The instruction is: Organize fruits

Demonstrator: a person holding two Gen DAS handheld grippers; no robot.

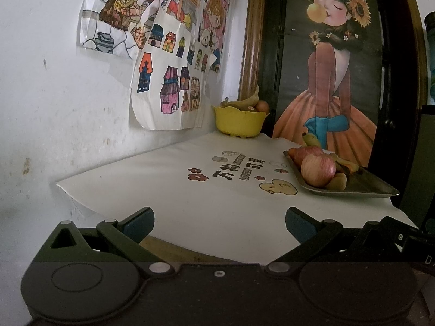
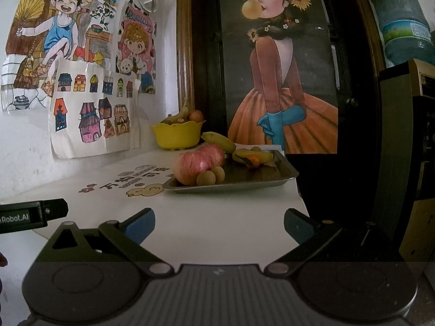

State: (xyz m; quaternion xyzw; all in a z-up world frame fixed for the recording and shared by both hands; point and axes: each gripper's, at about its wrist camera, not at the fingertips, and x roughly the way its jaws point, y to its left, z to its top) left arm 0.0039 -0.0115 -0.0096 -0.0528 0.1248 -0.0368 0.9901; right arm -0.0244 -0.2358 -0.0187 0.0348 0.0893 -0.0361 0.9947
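Your left gripper [image 1: 219, 224] and right gripper [image 2: 219, 224] hung wide open, holding nothing, over the white table [image 2: 206, 217]; apples [image 2: 199, 163] and bananas [image 2: 218, 141] filled the metal tray [image 2: 244, 183] near the yellow bowl [image 2: 176, 135].

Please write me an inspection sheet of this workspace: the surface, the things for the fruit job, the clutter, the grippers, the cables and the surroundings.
Surface: white table cover with printed cartoon figures and characters.
Job's things: metal tray holding two red apples, two small brown round fruits and bananas; yellow bowl at the back near the wall, with a banana and round fruit inside.
Clutter: nothing seen.
Grippers: left gripper open, empty; right gripper open, empty; both short of the tray.
Cables: nothing seen.
Surroundings: children's drawings on the white wall; poster of a girl in an orange dress; water bottle at upper right.
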